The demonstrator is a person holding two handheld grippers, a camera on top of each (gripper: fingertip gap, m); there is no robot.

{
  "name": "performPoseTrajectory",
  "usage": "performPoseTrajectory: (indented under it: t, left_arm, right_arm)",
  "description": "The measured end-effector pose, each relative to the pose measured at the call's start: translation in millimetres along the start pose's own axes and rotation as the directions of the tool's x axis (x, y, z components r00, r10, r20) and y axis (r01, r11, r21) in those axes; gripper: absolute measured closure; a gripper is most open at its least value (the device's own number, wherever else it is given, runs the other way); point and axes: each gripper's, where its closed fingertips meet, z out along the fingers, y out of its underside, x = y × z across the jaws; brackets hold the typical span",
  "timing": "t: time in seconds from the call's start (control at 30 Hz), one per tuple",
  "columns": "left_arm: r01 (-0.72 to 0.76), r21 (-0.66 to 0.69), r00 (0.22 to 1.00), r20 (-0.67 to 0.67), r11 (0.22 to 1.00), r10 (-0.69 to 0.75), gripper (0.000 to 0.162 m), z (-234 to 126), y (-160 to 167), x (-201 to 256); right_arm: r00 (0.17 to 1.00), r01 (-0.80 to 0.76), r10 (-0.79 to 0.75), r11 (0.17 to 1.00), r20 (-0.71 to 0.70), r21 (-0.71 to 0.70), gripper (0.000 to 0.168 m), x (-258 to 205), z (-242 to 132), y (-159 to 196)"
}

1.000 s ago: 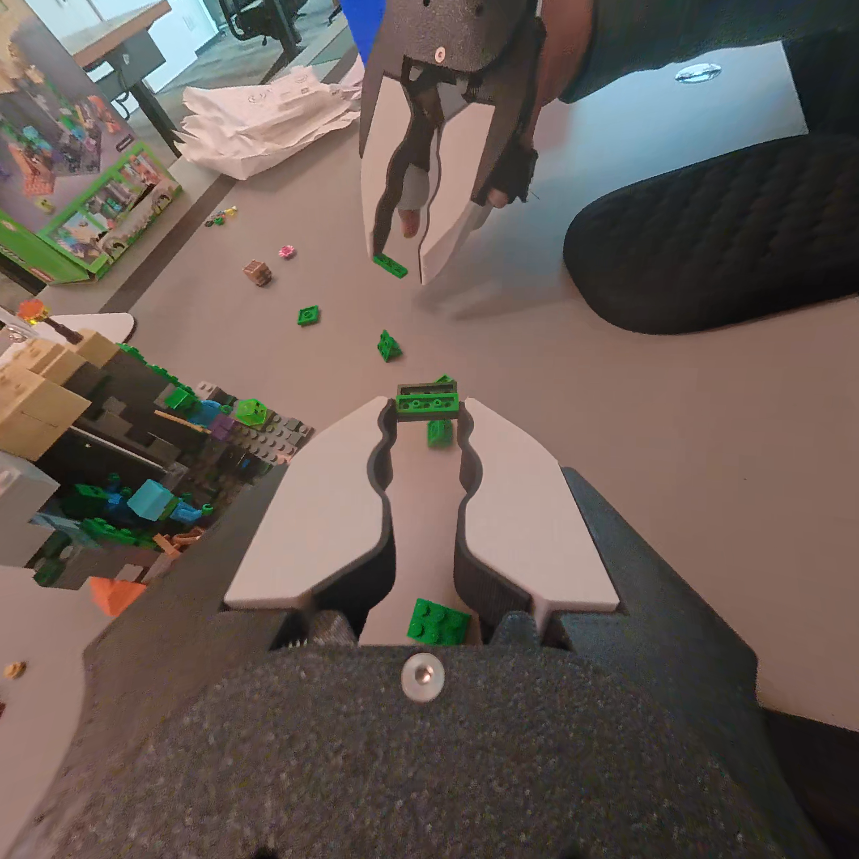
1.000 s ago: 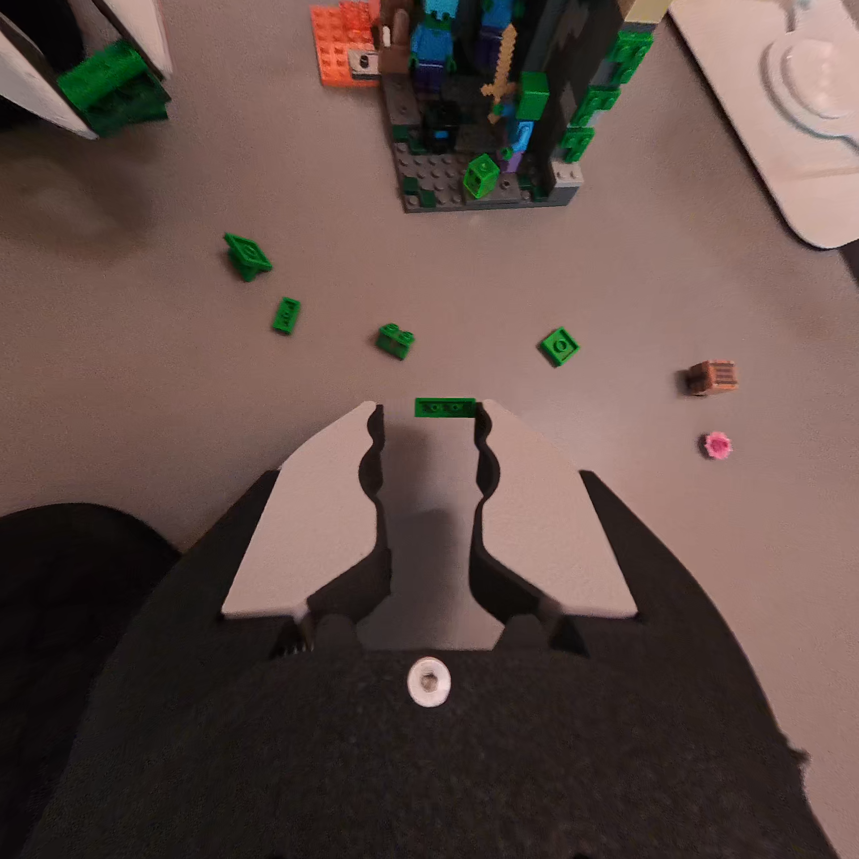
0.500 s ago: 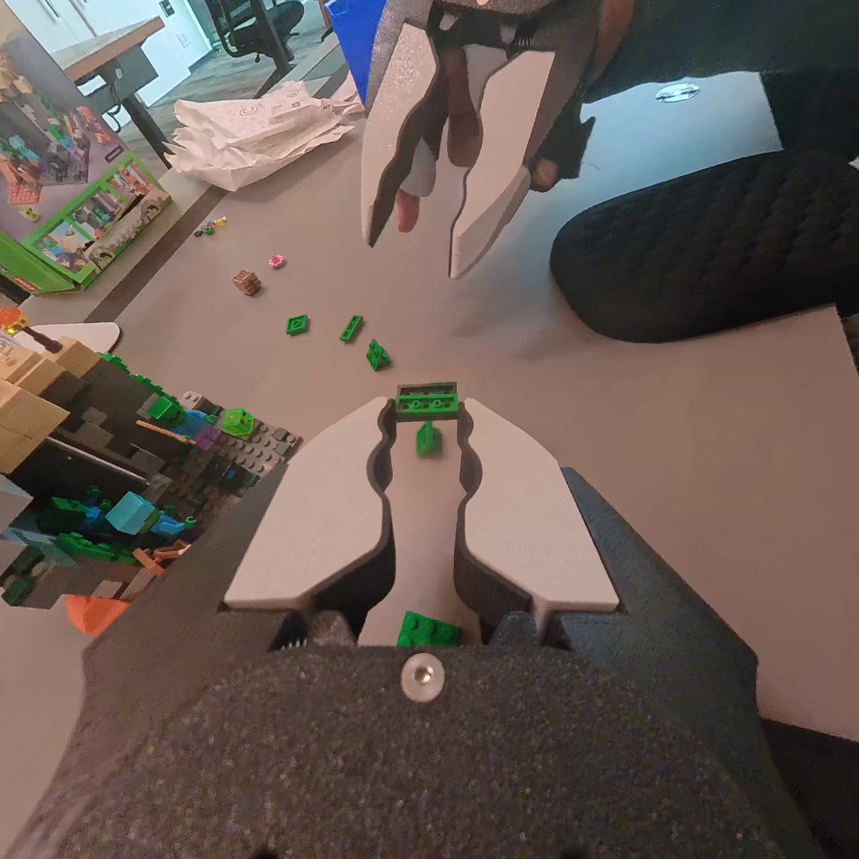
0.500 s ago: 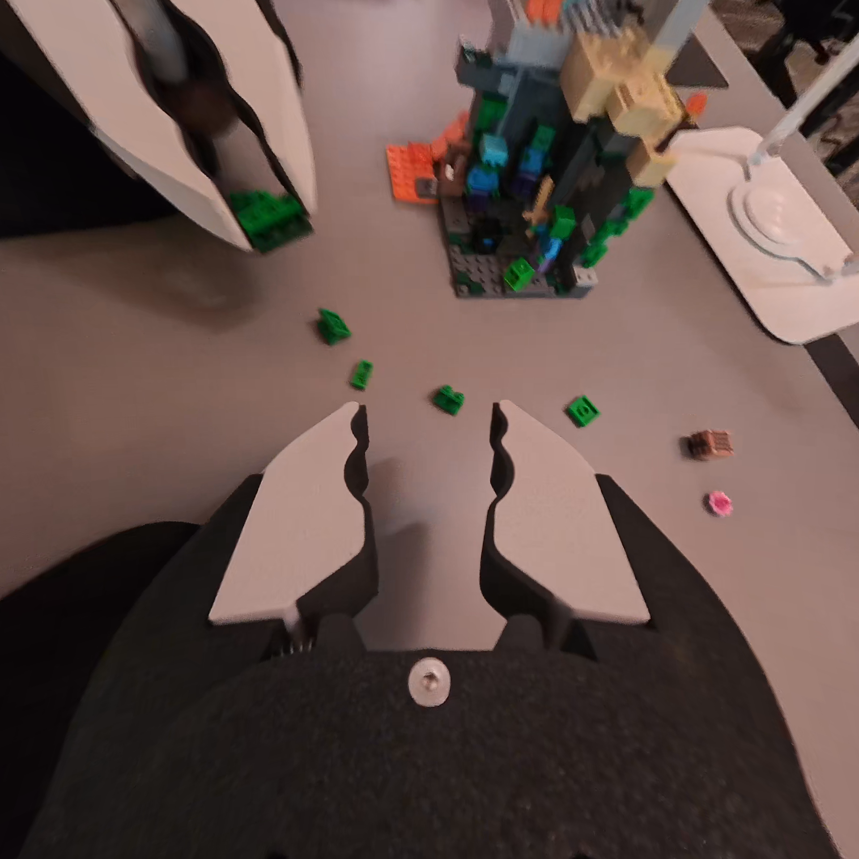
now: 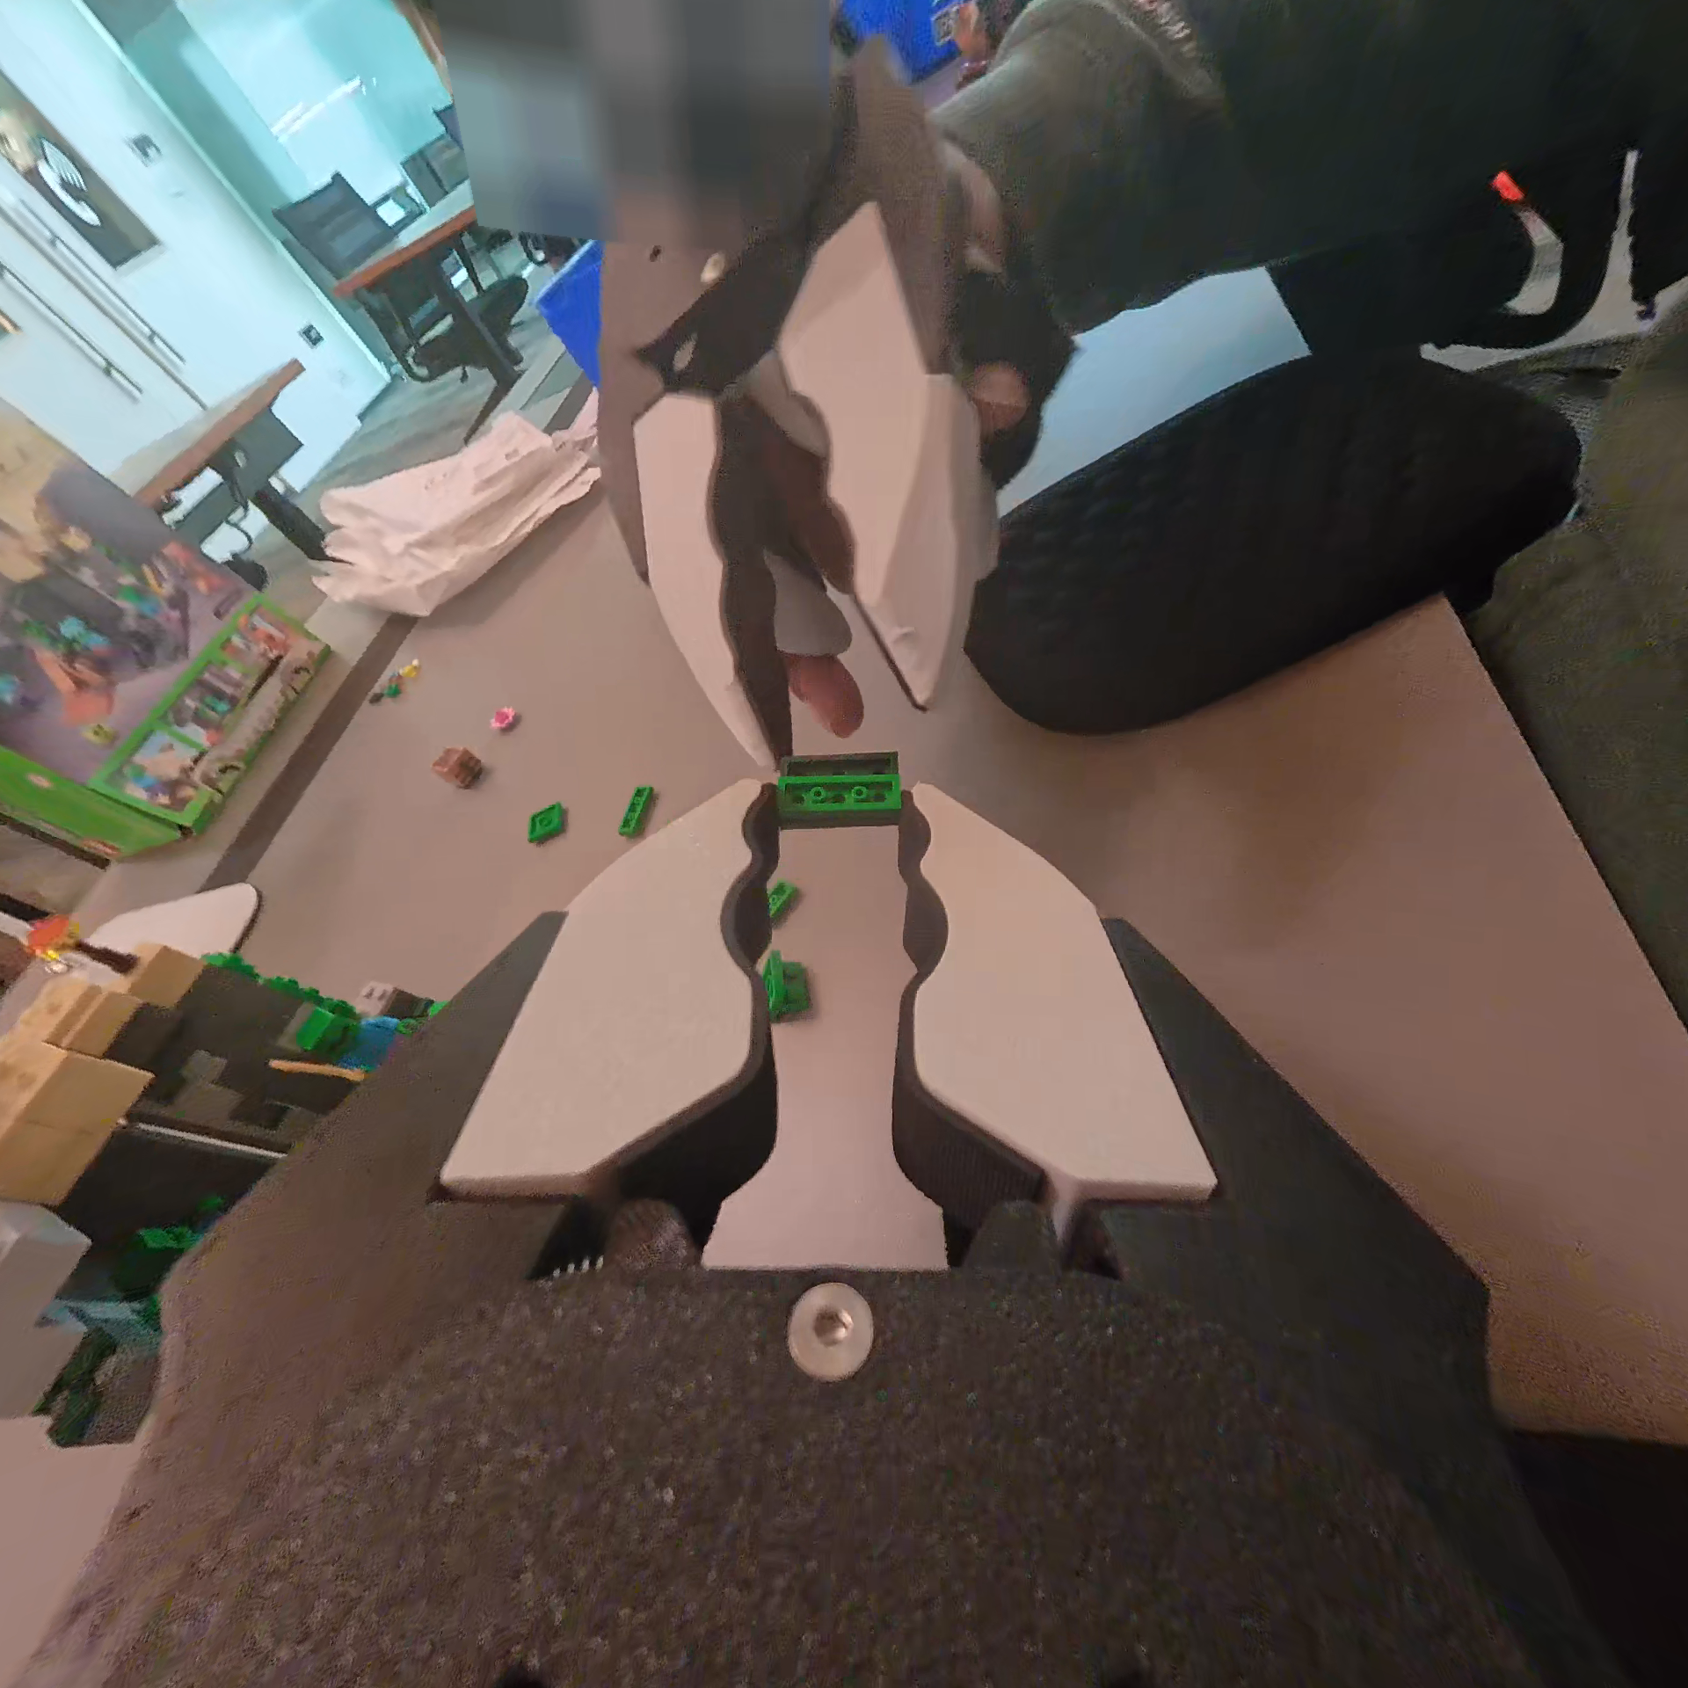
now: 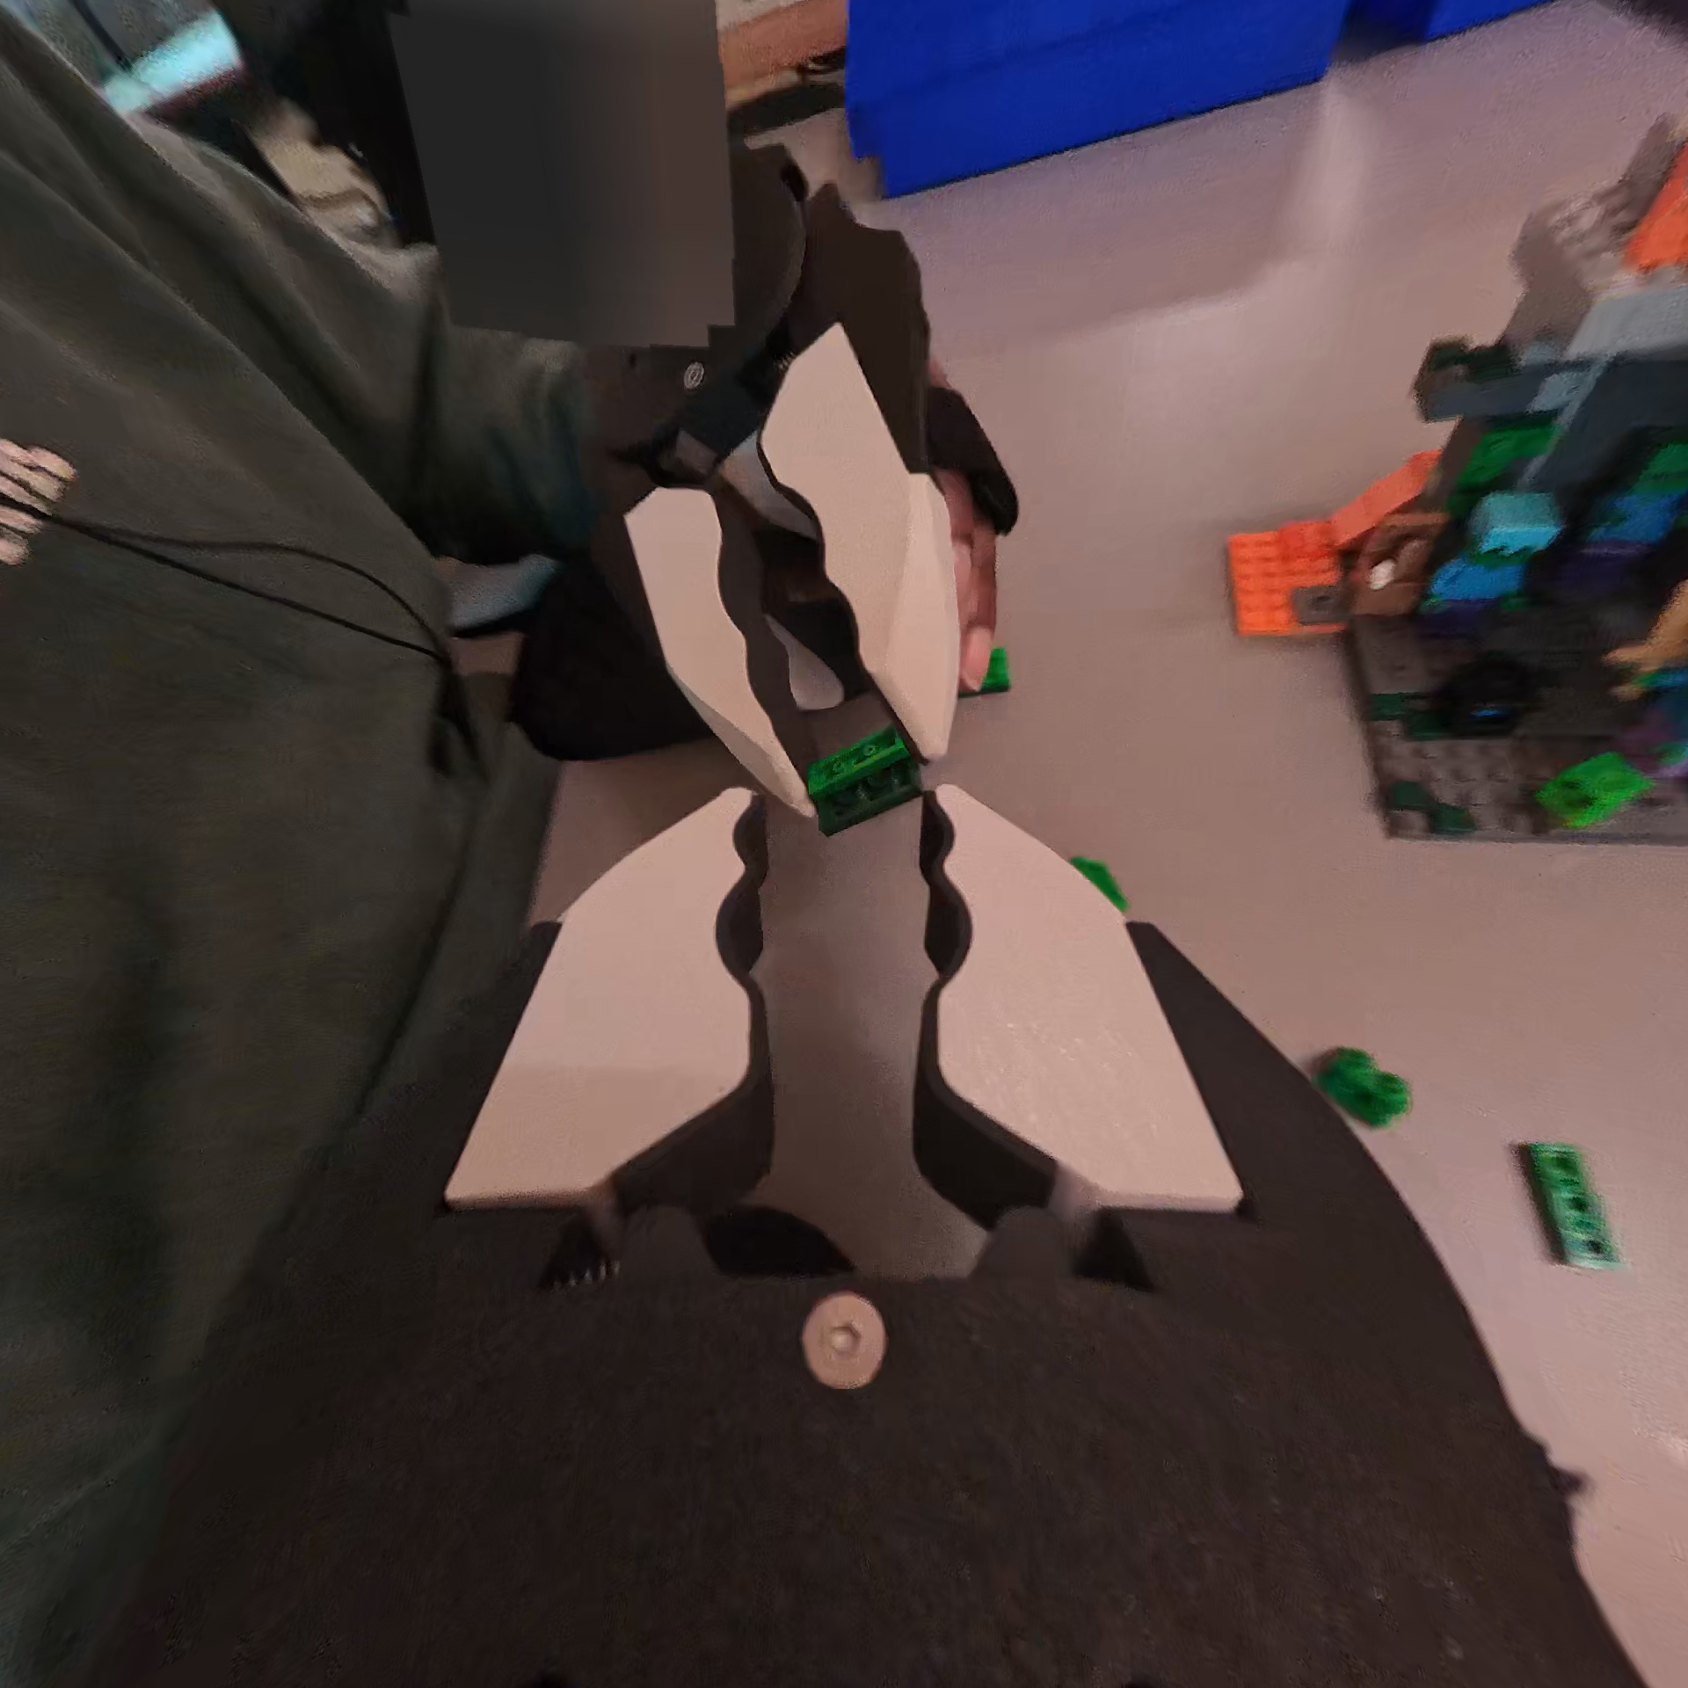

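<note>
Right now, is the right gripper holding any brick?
No, the right gripper is open and empty; the green brick sits between the left gripper's fingertips.

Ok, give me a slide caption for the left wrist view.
Left gripper pinching stacked green bricks above the grey table, the open right gripper tip-to-tip before it.

— What could not be made out?
— The brick model (image 6: 1544, 585) was motion-blurred and cut off by the right edge in the right wrist view.
— Anything else?
— The tiny pieces (image 5: 395, 683) near the toy box (image 5: 137, 694) were too small to tell apart.
</note>
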Motion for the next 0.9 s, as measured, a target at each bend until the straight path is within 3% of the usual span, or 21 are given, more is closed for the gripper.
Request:
performPoseTrajectory:
  t: [0.17,0.27,0.33,0.43,0.5,0.67,0.8,0.9]
  left_arm:
    - [-0.167,0.003,0.986,0.020,0.986,0.167,0.137,1.9,-6.9,8.6]
    - [-0.214,-0.011,0.976,0.026,0.977,0.214,0.137,3.4,-7.2,10.9]
    - [-0.183,0.005,0.983,0.028,0.983,0.183,0.137,3.6,-7.5,10.8]
    - [-0.011,0.043,1.000,0.006,0.999,0.010,0.133,-0.2,-8.1,3.2]
    - [0.145,0.093,0.989,-0.011,0.985,-0.145,0.133,-5.1,-11.2,-6.2]
    - [0.475,0.202,0.880,-0.119,0.857,-0.460,0.135,-12.8,-24.2,-24.8]
    - [0.603,0.273,0.798,-0.196,0.750,-0.570,0.143,-18.2,-36.4,-33.5]
    - [0.654,0.304,0.756,-0.239,0.693,-0.609,0.147,-22.7,-41.6,-38.5]
  right_arm:
    - [0.969,-0.217,0.214,0.976,0.127,0.011,0.146,-3.1,1.7,2.8]
    - [0.959,-0.240,0.238,0.971,0.152,-0.001,0.160,-4.9,3.0,6.1]
    - [0.962,-0.237,0.233,0.971,0.143,0.012,0.161,-4.2,2.4,5.7]
    - [0.959,-0.275,0.261,0.952,0.113,0.135,0.164,2.9,-2.4,-5.4]
    - [0.960,-0.282,0.266,0.911,0.091,0.301,0.164,8.0,-9.8,-21.4]
    - [0.959,-0.246,0.281,0.776,0.030,0.581,0.164,10.5,-21.5,-48.8]
    - [0.934,-0.234,0.357,0.631,-0.009,0.739,0.164,15.1,-26.0,-61.5]
    - [0.928,-0.204,0.371,0.604,-0.045,0.770,0.164,13.8,-20.9,-63.8]
